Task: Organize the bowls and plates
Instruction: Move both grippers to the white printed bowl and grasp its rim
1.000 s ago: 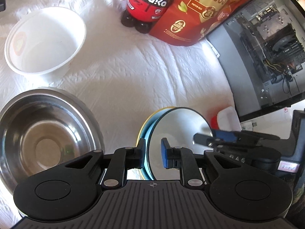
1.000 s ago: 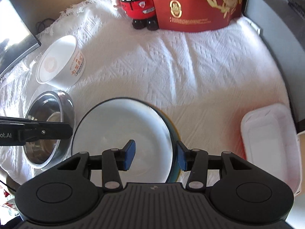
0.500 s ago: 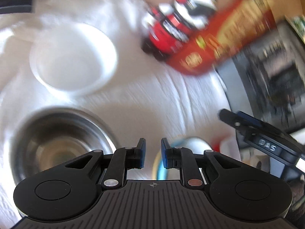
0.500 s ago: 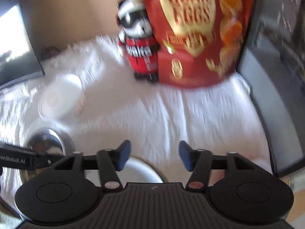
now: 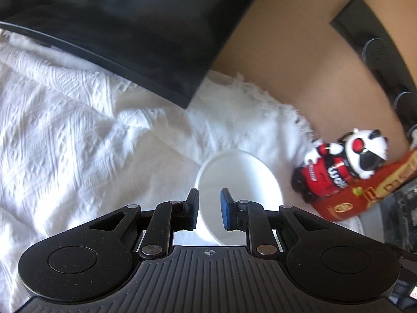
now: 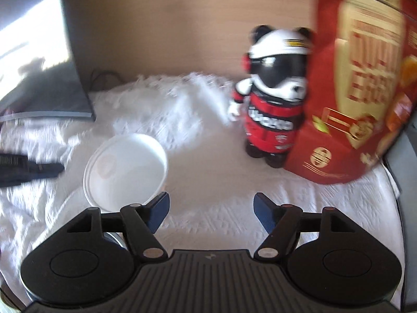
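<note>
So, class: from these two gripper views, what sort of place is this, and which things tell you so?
Probably a home desk covered for practice, not a kitchen. A white textured cloth covers the surface, a dark monitor stands at its back, and a bear figurine stands beside a red snack bag, near the white bowl.

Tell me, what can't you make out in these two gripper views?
- Red bag, right view: print smeared by motion blur, top and right side cut off by the frame.
- White bowl, right view: near rim hidden behind the right gripper; side print unreadable.
- White bowl, left view: near side hidden behind the left gripper.
</note>
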Tool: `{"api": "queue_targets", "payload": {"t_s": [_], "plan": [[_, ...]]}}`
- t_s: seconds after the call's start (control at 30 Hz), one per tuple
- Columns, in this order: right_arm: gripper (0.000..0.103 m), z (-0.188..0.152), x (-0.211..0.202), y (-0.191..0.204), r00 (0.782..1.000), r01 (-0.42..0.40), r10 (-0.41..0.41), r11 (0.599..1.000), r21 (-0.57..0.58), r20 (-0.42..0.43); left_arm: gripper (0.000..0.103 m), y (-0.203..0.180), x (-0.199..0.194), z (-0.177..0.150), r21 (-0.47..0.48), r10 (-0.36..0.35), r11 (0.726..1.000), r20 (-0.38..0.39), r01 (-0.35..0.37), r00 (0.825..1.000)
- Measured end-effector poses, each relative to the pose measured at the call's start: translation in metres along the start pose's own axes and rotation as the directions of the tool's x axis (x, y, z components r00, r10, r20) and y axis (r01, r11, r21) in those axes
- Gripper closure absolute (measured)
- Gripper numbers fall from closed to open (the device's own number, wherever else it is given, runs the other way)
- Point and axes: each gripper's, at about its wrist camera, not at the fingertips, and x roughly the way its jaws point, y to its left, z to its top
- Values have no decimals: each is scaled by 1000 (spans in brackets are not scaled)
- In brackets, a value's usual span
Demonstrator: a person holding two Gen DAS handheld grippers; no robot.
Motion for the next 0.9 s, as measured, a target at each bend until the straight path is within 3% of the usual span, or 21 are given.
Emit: {"api": "queue_targets", "payload": {"t_s": [0.17, 0.3, 0.4, 0.67, 0.8, 0.9], "plan": [[25, 7, 15, 20, 1000, -2, 1, 997, -79, -9, 83, 1, 21, 9, 15, 48, 999, -19, -48, 999], [24, 16, 33, 27, 997, -70, 67, 992, -101, -36, 83, 0, 40, 10, 21, 98, 995, -49, -97, 994], [24, 23, 54, 28, 989, -130, 125, 990, -59, -73, 83, -3, 54, 10, 33, 118, 993, -67, -116, 991], [28, 27, 114, 29, 974, -149, 153, 988, 34, -166, 83, -4, 87, 11, 27, 124, 992, -111, -122, 986], [30, 23, 143, 33, 962, -135, 148, 988, 73, -229, 81, -2, 112, 8, 8, 91, 996, -177, -91, 980], [55, 19, 155, 34, 947, -146, 169, 984, 103, -274, 74, -5, 115, 4, -10, 47, 999, -187, -49, 981]]}}
